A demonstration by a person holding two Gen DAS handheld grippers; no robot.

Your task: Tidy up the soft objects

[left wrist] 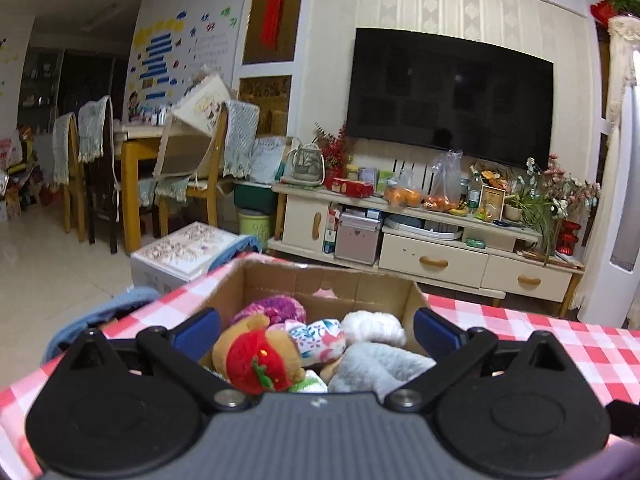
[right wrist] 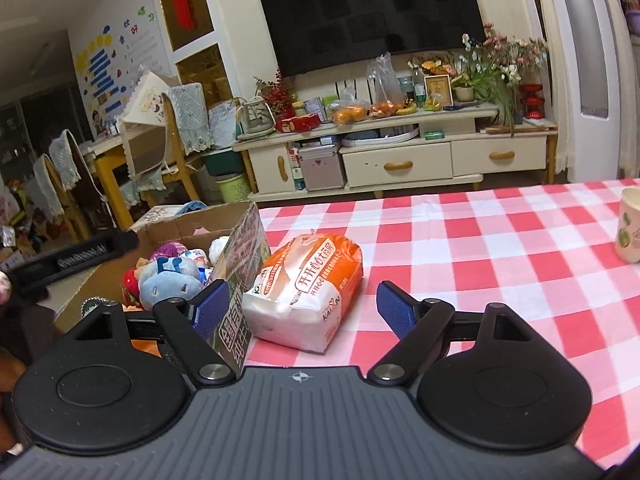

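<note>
A cardboard box (left wrist: 360, 286) on the red checked tablecloth holds several soft toys: a brown plush with a red strawberry (left wrist: 256, 360), a purple one (left wrist: 276, 306), a floral one (left wrist: 320, 338), a white one (left wrist: 374, 326) and a grey one (left wrist: 380, 364). My left gripper (left wrist: 318, 330) is open and empty above the box. In the right wrist view the box (right wrist: 180, 226) stands at the left, with a blue plush (right wrist: 170, 280) on top. An orange and white tissue pack (right wrist: 308, 288) lies on the cloth beside the box. My right gripper (right wrist: 302, 310) is open, with the pack between its fingers.
A white cup (right wrist: 630, 224) stands at the right edge of the table (right wrist: 480, 248). Beyond the table are a TV cabinet (left wrist: 432, 252), a white storage box (left wrist: 184, 252) on the floor and dining chairs (left wrist: 92, 168).
</note>
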